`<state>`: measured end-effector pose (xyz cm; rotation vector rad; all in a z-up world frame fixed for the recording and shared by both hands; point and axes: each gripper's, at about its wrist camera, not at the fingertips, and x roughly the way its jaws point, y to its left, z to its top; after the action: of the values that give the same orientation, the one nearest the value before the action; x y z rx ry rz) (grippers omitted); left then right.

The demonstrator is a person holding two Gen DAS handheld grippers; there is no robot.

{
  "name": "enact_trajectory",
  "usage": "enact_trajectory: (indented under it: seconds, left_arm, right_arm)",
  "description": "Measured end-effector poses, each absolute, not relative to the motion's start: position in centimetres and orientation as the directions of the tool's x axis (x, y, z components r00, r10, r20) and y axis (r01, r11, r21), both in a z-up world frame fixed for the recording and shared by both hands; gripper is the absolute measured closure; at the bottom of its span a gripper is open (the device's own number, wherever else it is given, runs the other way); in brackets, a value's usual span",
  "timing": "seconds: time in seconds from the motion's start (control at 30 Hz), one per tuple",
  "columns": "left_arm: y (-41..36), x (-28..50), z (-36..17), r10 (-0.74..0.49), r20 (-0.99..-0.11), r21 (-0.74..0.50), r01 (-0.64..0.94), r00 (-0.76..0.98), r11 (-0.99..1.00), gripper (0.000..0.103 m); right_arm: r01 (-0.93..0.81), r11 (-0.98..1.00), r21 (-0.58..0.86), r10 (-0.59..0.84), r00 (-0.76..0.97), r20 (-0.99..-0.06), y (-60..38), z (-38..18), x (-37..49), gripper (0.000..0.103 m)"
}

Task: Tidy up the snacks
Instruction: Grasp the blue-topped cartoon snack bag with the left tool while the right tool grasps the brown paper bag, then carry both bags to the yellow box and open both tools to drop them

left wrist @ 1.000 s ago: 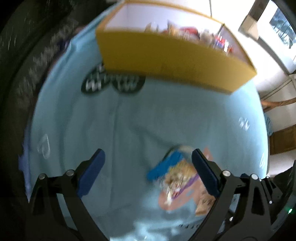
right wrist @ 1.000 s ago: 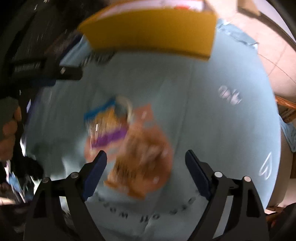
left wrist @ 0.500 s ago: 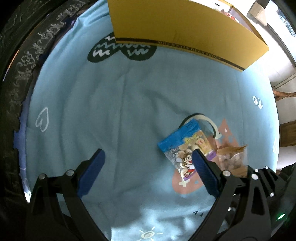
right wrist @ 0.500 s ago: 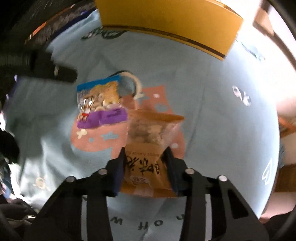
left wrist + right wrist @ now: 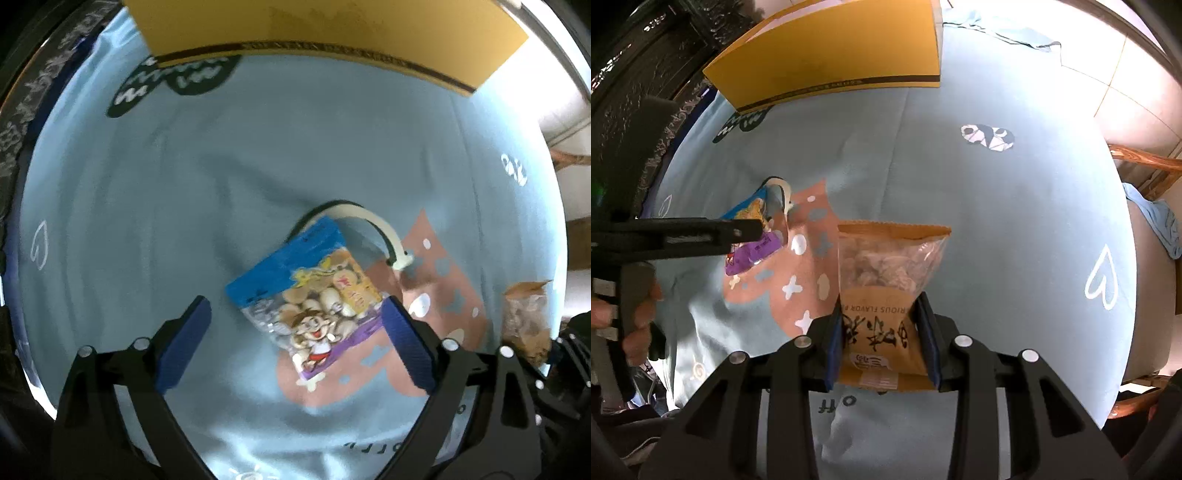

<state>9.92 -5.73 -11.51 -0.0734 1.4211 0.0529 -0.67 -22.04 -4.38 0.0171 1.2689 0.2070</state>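
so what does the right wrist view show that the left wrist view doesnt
Only the right wrist view shows the right gripper shut on the orange snack bag, a hand holding the other tool, and the tiled floor.

Only the left wrist view shows the left gripper, its jaws closing with the blue snack bag between them, pads not touching it yet.

Both show the yellow box, the light blue printed cloth, the blue bag, and the orange bag, which sits at the left view's right edge.
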Motion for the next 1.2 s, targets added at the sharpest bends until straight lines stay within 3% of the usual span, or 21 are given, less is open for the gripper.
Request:
enact_trajectory:
  seconds: [0.03,0.1,0.17,0.2,0.3,0.57,0.83,1.2]
  left_arm:
    - [-6.0,10.1,-11.8,-0.032,-0.989,-0.044,-0.078,0.147,0.996,0.026]
    - [-6.3,10.1,-11.8,-0.049,-0.984,-0.063,-0.075,0.173,0.995,0.033]
    - [-7.0,10.0,-11.4,-0.048,-0.98,-0.053,-0.018,0.194,0.998,0.048]
    - [-7.1,9.9,-11.3,-0.057,-0.979,-0.061,-0.011,0.194,0.998,0.064]
    - [-6.3,9.4,-10.5,-0.131,-0.972,-0.139,-0.025,0.195,0.99,0.074]
    - [-3.0,7.3,-6.1,-0.196,-0.933,-0.223,-0.058,0.302,0.973,0.075]
    - [-1.8,8.2,-0.9,-0.186,-0.902,-0.22,-0.043,0.389,0.975,0.075]
    - [-0.2,15.1,7.8,-0.198,-0.818,-0.25,-0.025,0.54,0.968,0.075]
  right_arm:
    - [-0.147,0.981,0.128,0.166,0.281,-0.945,-22.0,-4.3,-0.6,0.066]
    - [-0.155,0.979,0.13,0.17,0.282,-0.944,-22.2,-4.1,-0.8,0.066]
    - [-0.161,0.978,0.13,0.172,0.283,-0.944,-22.1,-4.0,-0.8,0.066]
    - [-0.164,0.978,0.129,0.172,0.285,-0.943,-22.1,-3.9,-0.8,0.066]
    - [-0.177,0.975,0.133,0.18,0.289,-0.94,-22.1,-3.3,-0.7,0.066]
    - [-0.223,0.961,0.163,0.227,0.303,-0.926,-20.3,-1.7,1.1,0.066]
    - [-0.265,0.947,0.18,0.267,0.346,-0.899,-18.7,1.3,3.2,0.066]
    - [-0.27,0.944,0.188,0.314,0.566,-0.763,-18.7,10.9,10.4,0.066]
